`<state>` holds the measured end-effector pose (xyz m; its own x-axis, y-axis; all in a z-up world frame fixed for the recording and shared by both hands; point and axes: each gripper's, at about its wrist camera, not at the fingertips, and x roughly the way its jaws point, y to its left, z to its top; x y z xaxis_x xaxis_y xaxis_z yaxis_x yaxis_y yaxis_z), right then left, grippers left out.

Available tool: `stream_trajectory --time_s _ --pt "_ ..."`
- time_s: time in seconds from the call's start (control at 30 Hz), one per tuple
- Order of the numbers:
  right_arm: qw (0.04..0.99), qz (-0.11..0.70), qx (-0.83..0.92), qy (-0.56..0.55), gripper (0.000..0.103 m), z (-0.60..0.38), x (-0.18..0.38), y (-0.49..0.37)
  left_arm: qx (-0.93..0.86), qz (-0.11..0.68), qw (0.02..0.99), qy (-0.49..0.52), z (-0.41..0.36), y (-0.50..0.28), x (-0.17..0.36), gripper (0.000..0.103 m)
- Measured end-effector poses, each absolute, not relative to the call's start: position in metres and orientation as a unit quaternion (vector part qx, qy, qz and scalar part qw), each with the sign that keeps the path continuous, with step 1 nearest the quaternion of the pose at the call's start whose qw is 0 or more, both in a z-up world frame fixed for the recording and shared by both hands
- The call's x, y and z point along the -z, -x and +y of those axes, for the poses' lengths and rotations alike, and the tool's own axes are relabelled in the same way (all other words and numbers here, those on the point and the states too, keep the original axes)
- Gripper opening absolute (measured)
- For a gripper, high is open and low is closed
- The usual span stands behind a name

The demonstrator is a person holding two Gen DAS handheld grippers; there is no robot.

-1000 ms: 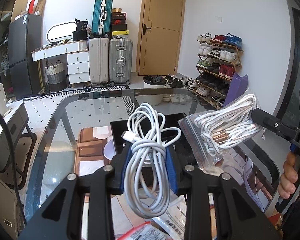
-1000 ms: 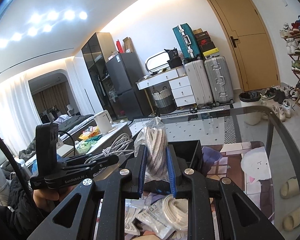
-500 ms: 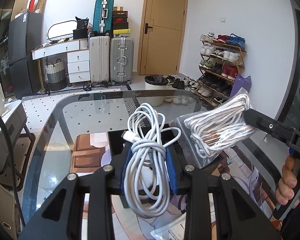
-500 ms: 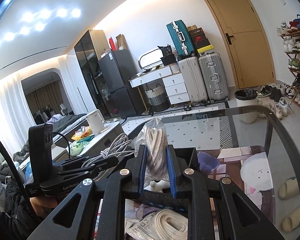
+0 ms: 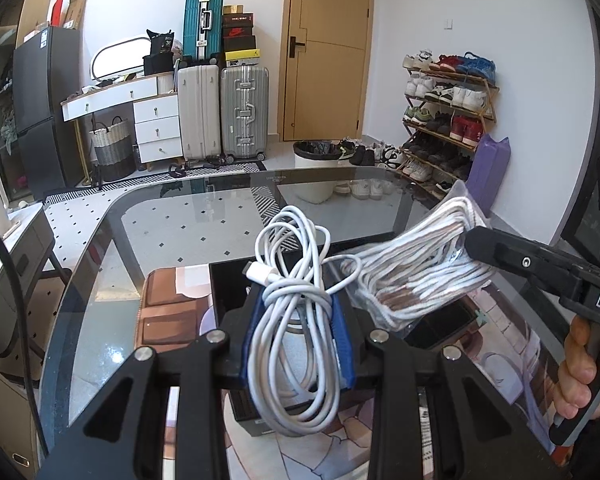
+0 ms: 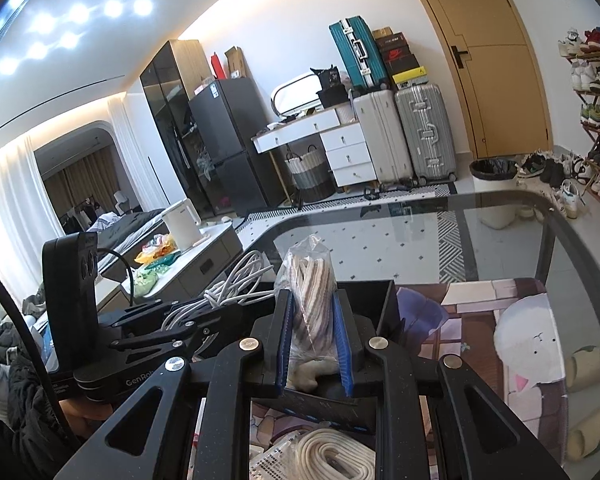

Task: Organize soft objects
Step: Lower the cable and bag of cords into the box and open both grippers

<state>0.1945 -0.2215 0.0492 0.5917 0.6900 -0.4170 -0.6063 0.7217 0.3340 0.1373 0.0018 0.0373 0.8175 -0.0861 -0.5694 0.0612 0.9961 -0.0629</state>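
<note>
The left gripper [image 5: 298, 344] is clenching its blue-padded fingers [image 5: 342, 344] around a coiled white charging cable [image 5: 290, 316], holding it in the air just above the near wall of an open black box [image 5: 230, 280]. The right gripper [image 6: 314, 344] is grasping a clear bag of striped cords [image 6: 310, 292] between its own fingers and is carrying it over the same box, which in the right wrist view is sitting directly beyond the fingertips [image 6: 388, 304]. Both bundles are hanging close together, the bag just to the right of the cable in the left wrist view.

Judging from this, the sorting is only partway along: two soft items are lifted and poised over the box but neither is resting inside it. More packets are waiting near the person, among them a bagged coil of cream rope [image 6: 332, 454] lying on the tabletop. How much the box is already holding cannot be told.

The tabletop [image 5: 172, 232] is dark-rimmed glass, showing the tiled floor through it, with a printed cartoon mat [image 6: 516, 344] spread under the box. Beyond it, suitcases [image 5: 220, 112] are standing against the far wall beside a tan door [image 5: 326, 52], a shoe rack [image 5: 444, 112] is filling the right side, and a dark refrigerator [image 5: 40, 104] is standing far left.
</note>
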Motion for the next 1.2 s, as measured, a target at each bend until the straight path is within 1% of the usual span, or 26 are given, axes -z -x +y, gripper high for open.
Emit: stream_trajectory --time_s 0.43,0.67,1.1,1.2 --pt "0.883 0.301 -0.357 -0.048 0.019 -0.199 -0.03 -0.212 0.039 0.317 0.948 0.009 -0.001 -0.149 -0.024 0.031" --pt "0.884 0.322 -0.34 -0.012 0.019 -0.184 -0.019 -0.214 0.043 0.323 0.945 0.005 -0.002 -0.152 -0.021 0.031" --pt "0.88 0.35 -0.319 0.023 0.021 -0.179 -0.005 -0.219 0.054 0.337 0.94 0.009 -0.002 -0.15 -0.013 0.031" --pt "0.882 0.346 -0.318 0.037 0.031 -0.176 -0.006 -0.218 0.054 0.337 0.94 0.001 -0.003 -0.149 -0.011 0.031"
